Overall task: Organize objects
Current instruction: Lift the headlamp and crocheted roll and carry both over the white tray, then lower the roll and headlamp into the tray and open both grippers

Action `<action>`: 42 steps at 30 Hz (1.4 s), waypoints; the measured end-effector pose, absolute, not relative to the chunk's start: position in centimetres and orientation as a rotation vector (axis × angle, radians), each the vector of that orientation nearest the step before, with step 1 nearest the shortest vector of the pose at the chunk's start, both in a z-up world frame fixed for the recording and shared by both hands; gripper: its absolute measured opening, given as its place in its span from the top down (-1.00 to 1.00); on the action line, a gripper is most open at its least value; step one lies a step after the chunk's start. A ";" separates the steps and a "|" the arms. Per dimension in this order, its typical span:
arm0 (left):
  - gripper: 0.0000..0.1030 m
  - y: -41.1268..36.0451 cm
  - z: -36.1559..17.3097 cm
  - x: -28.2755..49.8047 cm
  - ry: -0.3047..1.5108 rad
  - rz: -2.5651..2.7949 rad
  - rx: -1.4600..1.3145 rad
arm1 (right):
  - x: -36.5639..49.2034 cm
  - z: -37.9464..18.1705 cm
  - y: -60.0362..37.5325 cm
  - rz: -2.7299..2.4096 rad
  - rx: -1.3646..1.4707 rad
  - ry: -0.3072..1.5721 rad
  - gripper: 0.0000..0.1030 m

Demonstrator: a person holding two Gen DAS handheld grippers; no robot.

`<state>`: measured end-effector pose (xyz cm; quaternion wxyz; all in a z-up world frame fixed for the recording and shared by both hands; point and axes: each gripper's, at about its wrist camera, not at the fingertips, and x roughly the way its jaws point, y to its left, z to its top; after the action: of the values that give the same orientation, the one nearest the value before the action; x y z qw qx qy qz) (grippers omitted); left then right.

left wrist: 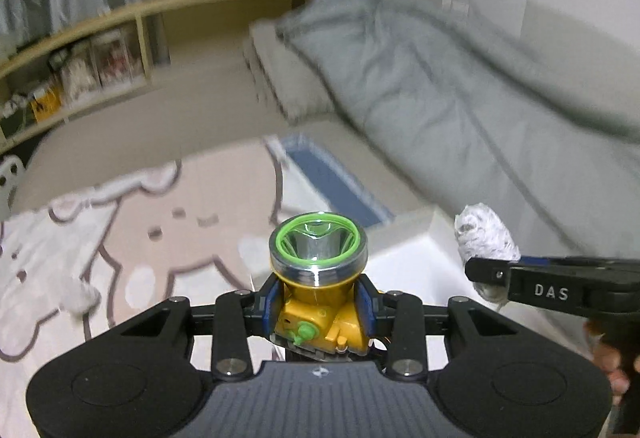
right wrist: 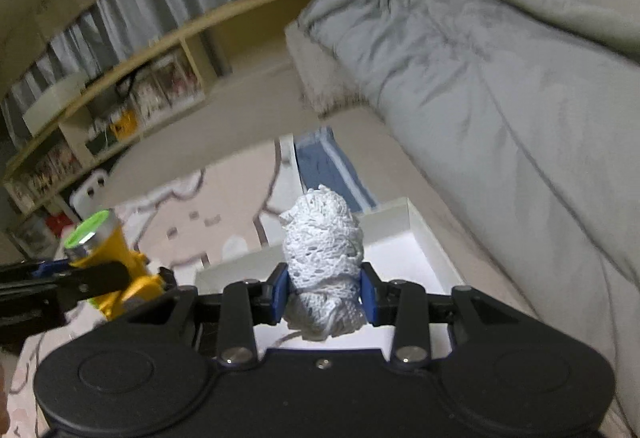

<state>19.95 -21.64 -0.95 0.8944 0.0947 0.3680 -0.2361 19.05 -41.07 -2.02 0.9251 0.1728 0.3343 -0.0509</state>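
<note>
Item 1. Left claw (left wrist: 318, 308): black linkage frame with blue pads, clamped on a yellow plastic torch with a green-ringed clear lens (left wrist: 318, 278). The pads press the torch's yellow neck from both sides; the lens end stands up past the fingertips toward 12 o'clock. In the right wrist view the same torch (right wrist: 104, 254) and left claw (right wrist: 86, 280) show at 9 o'clock, the lens tilted up and left.

Item 2. Right claw (right wrist: 324, 296): same make, blue pads closed on a white knitted net bundle, oval and loosely wound (right wrist: 322, 258). The bundle bulges above the pads toward 12 o'clock and hangs a little below them. In the left wrist view the bundle (left wrist: 486, 238) shows at 3 o'clock, gripped by the right claw (left wrist: 486, 278), whose black finger is lettered "DAS".

Item 3. Open white rectangular box, shallow, cardboard-like (right wrist: 416, 222): below and behind the bundle, at 12 to 1 o'clock of the right claw. In the left wrist view the box (left wrist: 420, 238) lies between the torch and the bundle.

Item 4. Pink-and-white printed cloth with cartoon figures (left wrist: 140, 238): under the left claw, spreading toward 9 o'clock.

Item 5. Grey quilted duvet on a bed (right wrist: 480, 78): at 1 to 3 o'clock.

Item 6. Pale wooden shelf unit with boxed goods (right wrist: 120, 94): at 10 o'clock, blurred.
</note>
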 end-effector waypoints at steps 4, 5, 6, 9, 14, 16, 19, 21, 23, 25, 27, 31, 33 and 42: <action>0.22 -23.7 -3.9 22.5 0.898 -0.488 0.238 | 20.0 -4.1 -40.6 -0.089 0.337 0.794 0.27; 0.22 -24.4 -4.6 23.1 0.930 -0.483 0.246 | 20.2 -4.5 -40.6 -0.087 0.336 0.812 0.27; 0.22 -24.9 -5.3 23.7 0.958 -0.476 0.252 | 20.3 -4.8 -40.6 -0.086 0.335 0.827 0.27; 0.22 -26.2 -6.7 25.3 1.013 -0.477 0.262 | 20.5 -5.2 -40.7 -0.076 0.331 0.840 0.27; 0.22 -28.1 -8.3 27.4 1.032 -0.454 0.291 | 21.3 -5.6 -41.3 -0.065 0.330 0.837 0.27; 0.22 -28.3 -8.8 28.3 1.038 -0.444 0.280 | 21.8 -5.9 -41.5 -0.067 0.329 0.844 0.27; 0.19 -28.2 -9.3 29.5 1.036 -0.421 0.252 | 22.8 -6.5 -41.9 -0.076 0.320 0.856 0.27; 0.11 -28.2 -9.6 30.1 1.019 -0.425 0.233 | 23.4 -6.8 -42.0 -0.078 0.315 0.847 0.27; -0.36 -28.2 -9.8 30.4 1.015 -0.442 0.210 | 23.8 -7.0 -42.0 -0.045 0.317 0.781 0.13; -0.54 -28.0 -9.8 30.2 1.010 -0.423 0.198 | 24.5 -7.5 -42.1 -0.061 0.339 0.738 -0.32; -0.54 -27.6 -9.7 29.8 1.012 -0.439 0.209 | 25.0 -8.0 -42.3 -0.116 0.349 0.735 -0.36; -0.51 -26.7 -9.4 29.2 1.003 -0.453 0.215 | 25.3 -8.5 -42.7 -0.127 0.341 0.781 -0.32; -0.31 -26.3 -9.2 29.0 0.997 -0.463 0.195 | 25.2 -8.3 -42.7 -0.139 0.330 0.787 -0.28; -0.02 -28.6 -9.8 28.1 0.962 -0.489 0.277 | 24.3 -7.2 -43.3 -0.136 0.395 0.765 -0.10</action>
<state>28.12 -28.59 -9.82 0.8488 0.1313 0.4565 -0.2322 24.31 -43.28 -7.18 0.9066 0.1911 0.3704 -0.0661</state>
